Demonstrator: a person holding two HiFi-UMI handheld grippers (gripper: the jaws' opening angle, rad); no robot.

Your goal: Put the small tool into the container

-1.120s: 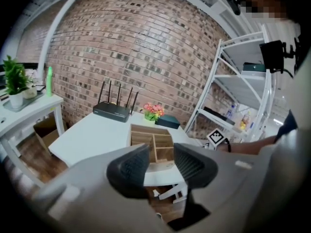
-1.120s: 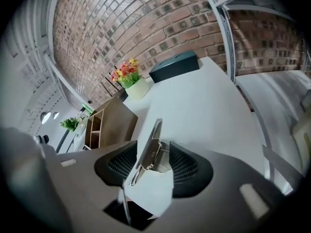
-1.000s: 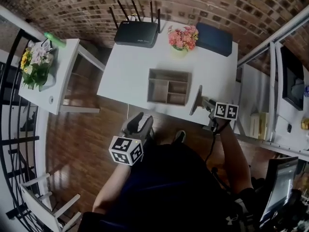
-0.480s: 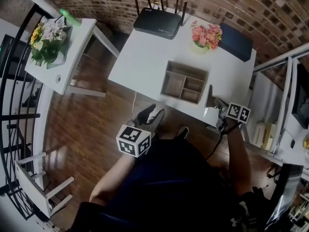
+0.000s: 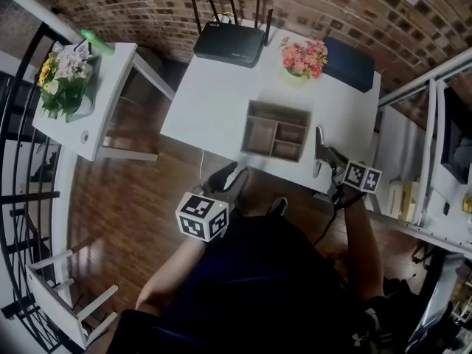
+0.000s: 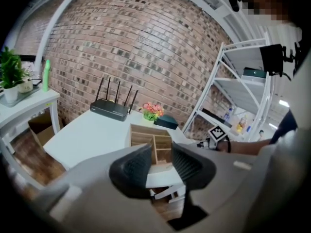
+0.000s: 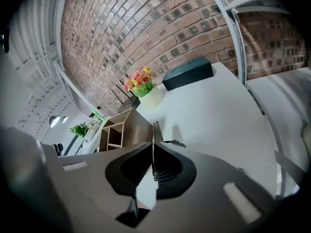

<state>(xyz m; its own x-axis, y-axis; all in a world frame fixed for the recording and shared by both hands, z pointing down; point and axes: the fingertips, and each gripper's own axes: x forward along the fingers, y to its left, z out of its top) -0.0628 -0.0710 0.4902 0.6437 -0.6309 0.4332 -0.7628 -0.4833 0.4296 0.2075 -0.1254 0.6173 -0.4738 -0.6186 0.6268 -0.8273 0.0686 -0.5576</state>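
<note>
The small tool point(image 5: 318, 152) is a thin flat metal strip. It stands on edge by the front right corner of the white table point(image 5: 214, 102), and my right gripper point(image 5: 330, 162) is shut on it. In the right gripper view the strip point(image 7: 156, 131) sticks out past the pressed-together jaws of that gripper point(image 7: 152, 152). The wooden container point(image 5: 276, 131), divided into compartments, lies just left of the tool, and its side point(image 7: 119, 126) also shows in the right gripper view. My left gripper point(image 5: 230, 183) hovers off the table's front edge, its jaws point(image 6: 160, 161) closing with nothing between them.
A black router point(image 5: 228, 43), a pot of pink flowers point(image 5: 300, 57) and a dark blue box point(image 5: 350, 63) stand along the table's far side. A side table with plants point(image 5: 81, 102) is at the left. White shelving point(image 5: 435, 124) rises at the right.
The head view has swung a little. My right gripper stays at the table's front right corner with the tool upright in it. My left gripper stays low before the table.
</note>
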